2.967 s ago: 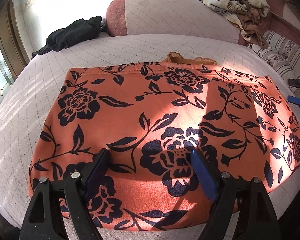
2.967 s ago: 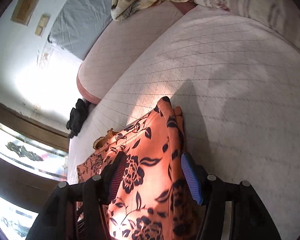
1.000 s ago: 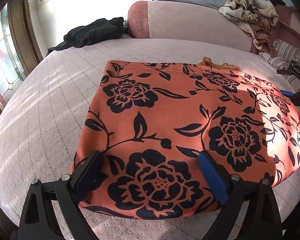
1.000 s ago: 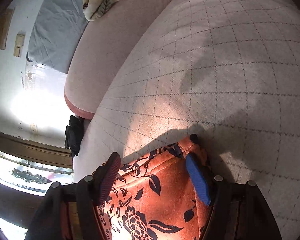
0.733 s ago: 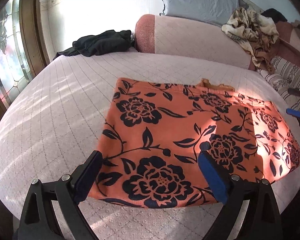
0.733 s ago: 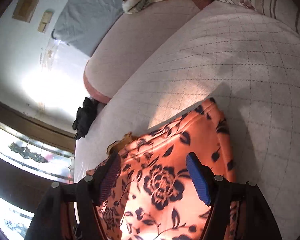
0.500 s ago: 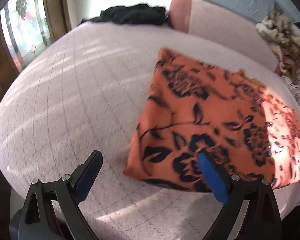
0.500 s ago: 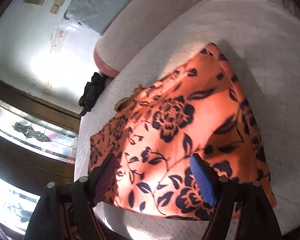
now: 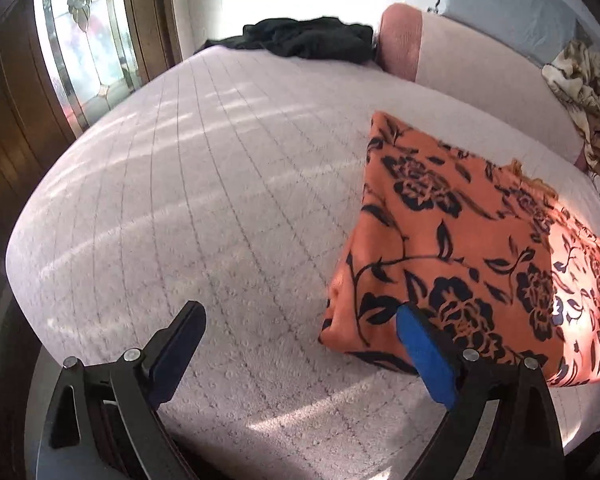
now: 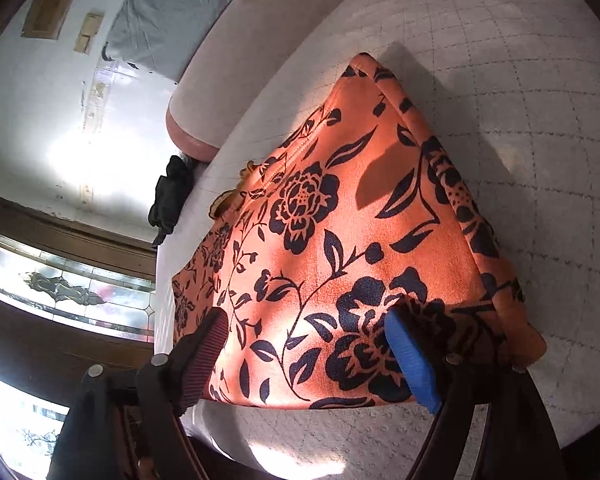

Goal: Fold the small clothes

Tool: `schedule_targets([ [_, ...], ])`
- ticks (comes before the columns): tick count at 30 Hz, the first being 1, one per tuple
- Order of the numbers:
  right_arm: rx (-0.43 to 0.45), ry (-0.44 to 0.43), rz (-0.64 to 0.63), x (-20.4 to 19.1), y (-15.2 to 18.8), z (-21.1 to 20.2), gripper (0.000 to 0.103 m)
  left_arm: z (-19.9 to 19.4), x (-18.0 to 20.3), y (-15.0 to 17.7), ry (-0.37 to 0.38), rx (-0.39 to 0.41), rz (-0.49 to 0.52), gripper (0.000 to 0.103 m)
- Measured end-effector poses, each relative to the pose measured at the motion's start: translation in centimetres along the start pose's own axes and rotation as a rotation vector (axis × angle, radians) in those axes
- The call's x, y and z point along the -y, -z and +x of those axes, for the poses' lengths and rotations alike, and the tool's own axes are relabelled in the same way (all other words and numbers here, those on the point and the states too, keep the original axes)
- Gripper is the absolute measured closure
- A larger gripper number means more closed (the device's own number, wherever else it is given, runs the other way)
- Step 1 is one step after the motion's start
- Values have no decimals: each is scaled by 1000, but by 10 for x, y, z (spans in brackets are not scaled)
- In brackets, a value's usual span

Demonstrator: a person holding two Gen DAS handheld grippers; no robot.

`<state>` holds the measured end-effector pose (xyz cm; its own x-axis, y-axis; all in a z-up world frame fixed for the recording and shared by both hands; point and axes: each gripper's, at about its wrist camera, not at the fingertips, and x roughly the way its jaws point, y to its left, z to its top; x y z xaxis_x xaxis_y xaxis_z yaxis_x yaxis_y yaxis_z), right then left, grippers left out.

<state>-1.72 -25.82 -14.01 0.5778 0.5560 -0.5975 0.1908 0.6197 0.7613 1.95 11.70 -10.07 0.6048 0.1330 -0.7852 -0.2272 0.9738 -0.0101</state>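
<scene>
An orange garment with black flowers (image 9: 472,248) lies folded flat on the quilted bed; it also shows in the right wrist view (image 10: 340,248). My left gripper (image 9: 300,344) is open and empty, to the left of the garment's near left corner, over bare quilt. My right gripper (image 10: 312,352) is open and empty, just above the garment's near edge.
A black garment (image 9: 308,36) lies at the far edge of the bed (image 9: 180,200) by a pink bolster (image 9: 460,64). A patterned cloth heap (image 9: 588,92) sits at the far right. A stained-glass window (image 9: 88,40) is on the left.
Both grippers have pulled back from the garment. The left one swung left, off the cloth and over bare quilt. The right one drew back, so more of the garment shows.
</scene>
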Motion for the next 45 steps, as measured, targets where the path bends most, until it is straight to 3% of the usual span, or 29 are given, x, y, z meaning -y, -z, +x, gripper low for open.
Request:
schedule_targets([
  [3, 13, -12, -63, -8, 2, -5, 20, -11, 13, -11, 23, 72, 23, 7],
  [5, -8, 21, -46, 2, 2, 5, 20, -3, 29, -16, 47, 43, 58, 7],
  [7, 14, -21, 25, 13, 1, 1, 20, -2, 45, -16, 60, 42, 93, 7],
  [11, 1, -45, -19, -4, -12, -4, 18, -1, 76, -14, 112, 50, 147, 7],
  [17, -46, -75, -28, -24, -76, 30, 18, 6, 115, -9, 142, 41, 227, 7],
  [20, -38, -16, 30, -8, -116, 56, 18, 21, 123, -6, 136, -4, 251, 7],
  [22, 0, 15, 81, 11, -137, 68, 19, 36, 124, -1, 124, -64, 258, 7],
  [25, 58, -16, 148, 17, -145, 63, 19, 34, 120, -2, 143, -55, 238, 6],
  [28, 88, 29, 62, -3, -127, 41, 19, 29, 117, -4, 139, -48, 230, 6],
  [31, 108, 11, 19, -16, -86, 10, 19, 23, 113, -5, 149, -44, 204, 6],
  [35, 92, -54, 65, -13, -7, -23, 18, 11, 110, -2, 163, -29, 194, 6],
  [39, 34, -44, 161, 12, 57, -18, 18, -2, 114, 1, 185, -12, 200, 6],
  [42, 46, -74, 280, 35, 67, -11, 17, -11, 120, 7, 192, -5, 228, 6],
  [45, 103, -92, 302, 35, 55, -15, 17, -14, 124, 12, 192, -4, 228, 6],
])
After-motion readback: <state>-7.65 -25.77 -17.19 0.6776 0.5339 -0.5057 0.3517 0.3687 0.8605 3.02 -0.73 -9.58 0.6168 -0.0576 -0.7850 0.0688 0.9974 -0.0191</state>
